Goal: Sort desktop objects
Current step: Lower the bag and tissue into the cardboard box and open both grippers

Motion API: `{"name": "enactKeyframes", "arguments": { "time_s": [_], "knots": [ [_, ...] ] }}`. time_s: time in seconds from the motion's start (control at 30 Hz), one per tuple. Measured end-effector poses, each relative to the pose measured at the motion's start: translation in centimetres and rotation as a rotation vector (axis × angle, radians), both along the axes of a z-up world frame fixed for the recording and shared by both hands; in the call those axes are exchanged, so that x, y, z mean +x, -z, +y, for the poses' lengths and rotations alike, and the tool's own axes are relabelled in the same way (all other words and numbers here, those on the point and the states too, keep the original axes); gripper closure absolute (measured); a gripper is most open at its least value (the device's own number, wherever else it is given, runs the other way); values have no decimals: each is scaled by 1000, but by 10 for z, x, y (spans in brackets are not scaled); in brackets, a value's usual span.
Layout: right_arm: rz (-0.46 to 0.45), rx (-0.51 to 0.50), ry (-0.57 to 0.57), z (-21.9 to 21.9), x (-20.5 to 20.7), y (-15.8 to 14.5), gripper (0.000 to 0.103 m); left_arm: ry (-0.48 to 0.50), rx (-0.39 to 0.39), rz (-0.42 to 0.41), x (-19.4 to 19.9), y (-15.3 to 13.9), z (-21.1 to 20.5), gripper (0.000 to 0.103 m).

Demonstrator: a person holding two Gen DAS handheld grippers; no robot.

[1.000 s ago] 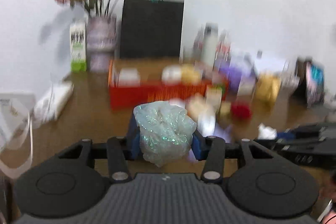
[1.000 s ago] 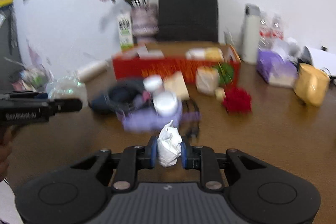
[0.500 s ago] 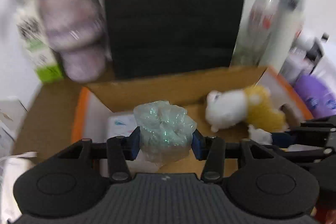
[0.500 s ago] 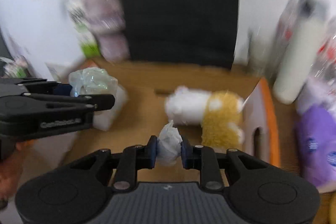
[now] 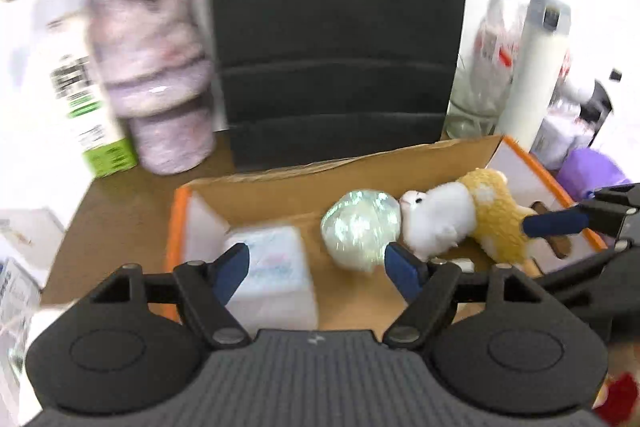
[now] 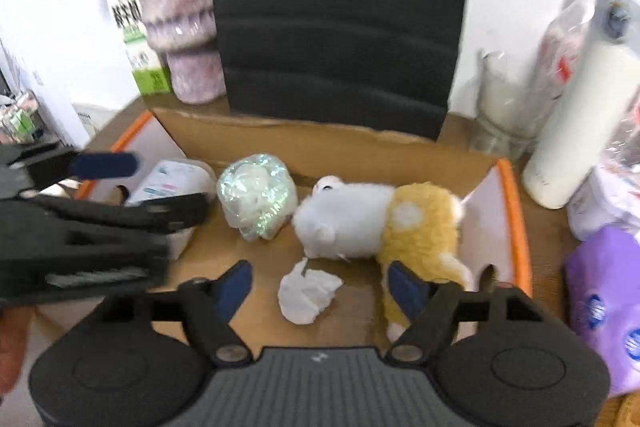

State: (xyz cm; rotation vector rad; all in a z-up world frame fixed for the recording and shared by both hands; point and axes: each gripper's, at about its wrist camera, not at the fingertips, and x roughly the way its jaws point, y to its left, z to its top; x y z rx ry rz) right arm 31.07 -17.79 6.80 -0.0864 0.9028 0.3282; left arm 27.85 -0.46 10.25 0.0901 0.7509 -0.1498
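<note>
Both grippers hang over an open cardboard box (image 6: pixel 320 147) with orange edges that stands on the brown bench (image 5: pixel 116 211). The left gripper (image 5: pixel 316 267) has its blue fingers (image 5: pixel 234 267) spreading apart, and the iridescent crumpled wrapper ball (image 5: pixel 362 229) lies on the box floor, free of the left pad; whether it brushes the right pad cannot be told. In the right wrist view that ball (image 6: pixel 258 201) sits just beside a white-and-yellow plush toy (image 6: pixel 380 223), touching or nearly touching its snout. The right gripper (image 6: pixel 318 285) is also opening, with the crumpled white paper wad (image 6: pixel 308 293) lying loose on the cardboard between its fingers, touched by neither. A white tissue packet (image 6: pixel 172 181) rests at the box's left end (partly behind the left gripper). Behind the box stand a black paper bag (image 6: pixel 340 15), a purple vase (image 6: pixel 180 15) and a white bottle (image 6: pixel 580 123).
</note>
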Motion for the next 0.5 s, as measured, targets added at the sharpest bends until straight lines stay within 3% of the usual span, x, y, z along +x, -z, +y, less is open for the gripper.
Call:
{"name": "enactKeyframes", "arguments": {
  "time_s": [0.13, 0.27, 0.37, 0.5],
  "knots": [
    [-66, 36, 20, -14, -46, -21, 21, -28, -96, -78, -69, -29, 24, 14],
    [-154, 111, 33, -28, -108, -36, 21, -23, -168, -93, -143, -35, 35, 12],
    [-245, 135, 39, -34, -171, -39, 12, 25, -231, -148, -203, -24, 39, 2],
    [-298, 118, 29, -32, -256, -19, 12, 55, -210, -167, -268, 13, 38, 2]
  ]
}}
